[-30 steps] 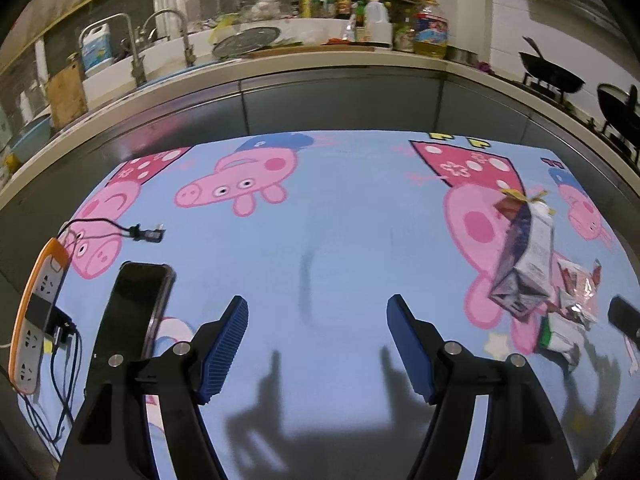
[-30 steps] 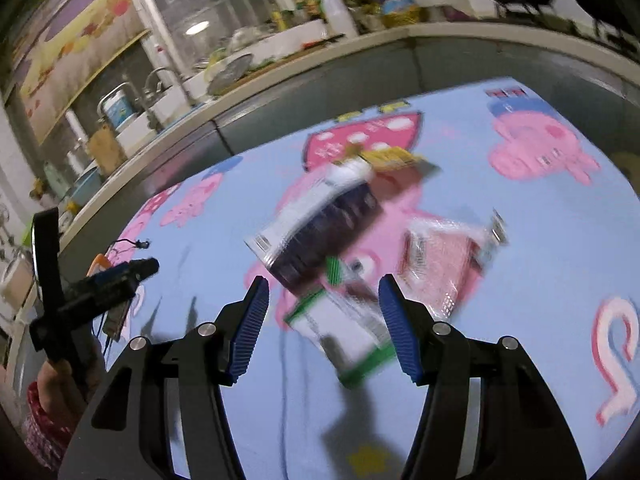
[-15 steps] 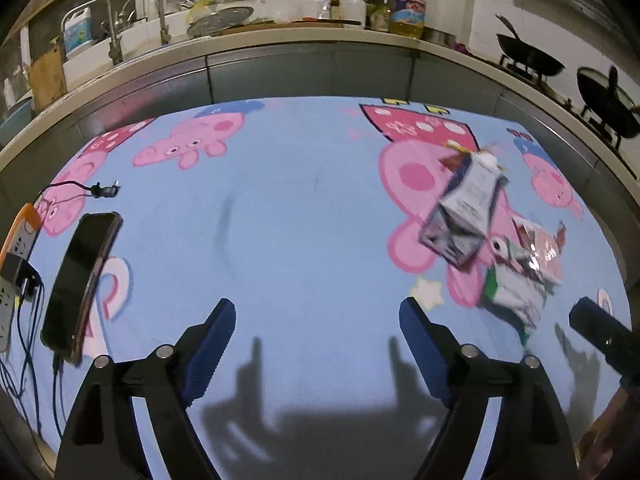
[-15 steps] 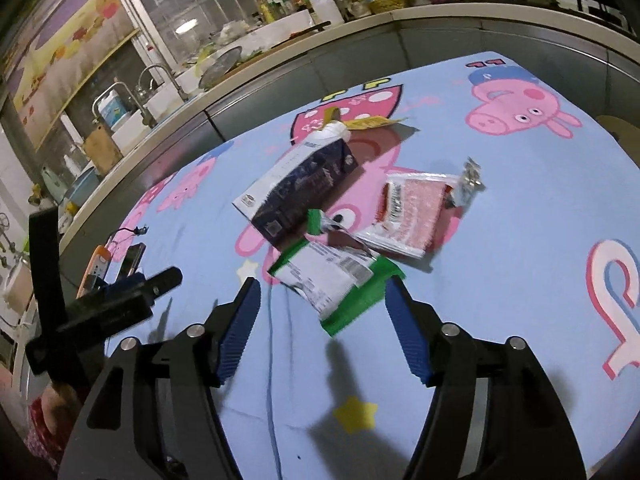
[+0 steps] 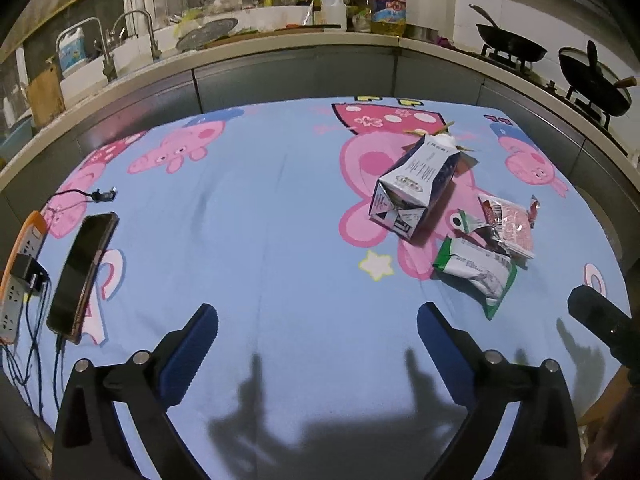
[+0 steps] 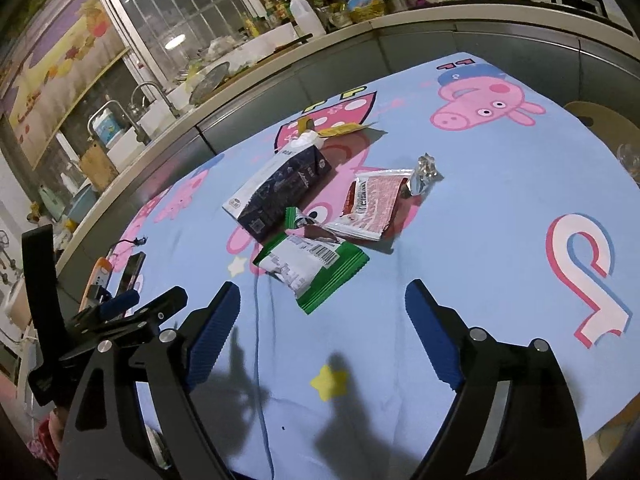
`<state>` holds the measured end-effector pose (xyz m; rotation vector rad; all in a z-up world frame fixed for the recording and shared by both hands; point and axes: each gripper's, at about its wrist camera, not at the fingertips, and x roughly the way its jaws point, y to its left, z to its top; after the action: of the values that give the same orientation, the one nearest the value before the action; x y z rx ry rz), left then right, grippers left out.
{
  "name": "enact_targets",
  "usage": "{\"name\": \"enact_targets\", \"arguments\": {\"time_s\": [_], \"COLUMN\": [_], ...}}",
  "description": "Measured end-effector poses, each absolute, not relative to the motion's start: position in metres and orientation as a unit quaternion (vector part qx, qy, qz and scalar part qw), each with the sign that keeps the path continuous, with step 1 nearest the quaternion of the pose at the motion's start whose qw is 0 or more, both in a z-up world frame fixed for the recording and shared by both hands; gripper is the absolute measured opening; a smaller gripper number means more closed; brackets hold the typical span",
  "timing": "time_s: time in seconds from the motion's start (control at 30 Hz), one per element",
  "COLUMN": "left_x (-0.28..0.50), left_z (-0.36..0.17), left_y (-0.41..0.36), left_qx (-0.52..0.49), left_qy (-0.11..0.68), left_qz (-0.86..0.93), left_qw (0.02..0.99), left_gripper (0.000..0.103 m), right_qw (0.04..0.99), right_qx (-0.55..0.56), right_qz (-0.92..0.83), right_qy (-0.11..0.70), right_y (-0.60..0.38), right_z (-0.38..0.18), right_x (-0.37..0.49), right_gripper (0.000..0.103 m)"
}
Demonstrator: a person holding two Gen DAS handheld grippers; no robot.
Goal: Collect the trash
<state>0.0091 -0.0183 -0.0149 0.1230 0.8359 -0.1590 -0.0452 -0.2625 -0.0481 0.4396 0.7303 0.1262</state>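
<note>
A heap of trash lies on the blue cartoon tablecloth (image 5: pixel 260 208): a dark-and-white milk carton (image 5: pixel 416 188) (image 6: pixel 280 192) on its side, a green-and-white wrapper (image 5: pixel 476 272) (image 6: pixel 312 264), a red-and-white wrapper (image 5: pixel 510 226) (image 6: pixel 372 204) and a yellow scrap (image 6: pixel 344 130) behind the carton. My left gripper (image 5: pixel 318 322) hovers over bare cloth, left of and nearer than the heap, its jaws opening with nothing between them. My right gripper (image 6: pixel 322 298) hangs just short of the green wrapper, jaws opening, nothing pinched. Each gripper shows at the edge of the other's view.
A black phone (image 5: pixel 82 272) and an orange power strip (image 5: pixel 18 272) with cables lie at the table's left edge. A kitchen counter (image 5: pixel 280 40) with sink, bottles and woks curves behind the table. A round wooden stool (image 6: pixel 600 128) stands beyond the right edge.
Both grippers' jaws have spread wider. The left view has swung right, so the trash heap sits nearer its middle. The right view has steadied with the green wrapper just ahead of the fingertips.
</note>
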Motion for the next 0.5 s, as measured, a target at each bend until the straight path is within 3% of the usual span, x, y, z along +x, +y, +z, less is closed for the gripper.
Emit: {"name": "enact_targets", "arguments": {"time_s": [0.5], "left_x": [0.0014], "left_z": [-0.0117], "left_y": [-0.0213], "left_qx": [0.074], "left_qy": [0.400], "left_qz": [-0.065], "left_qw": [0.911], "left_gripper": [0.099], "right_qw": [0.907], "right_qx": [0.215], "right_qz": [0.079], "right_qy": [0.355], "right_y": [-0.2557], "right_z": [-0.0491], "right_x": [-0.0495], "right_gripper": [0.084]}}
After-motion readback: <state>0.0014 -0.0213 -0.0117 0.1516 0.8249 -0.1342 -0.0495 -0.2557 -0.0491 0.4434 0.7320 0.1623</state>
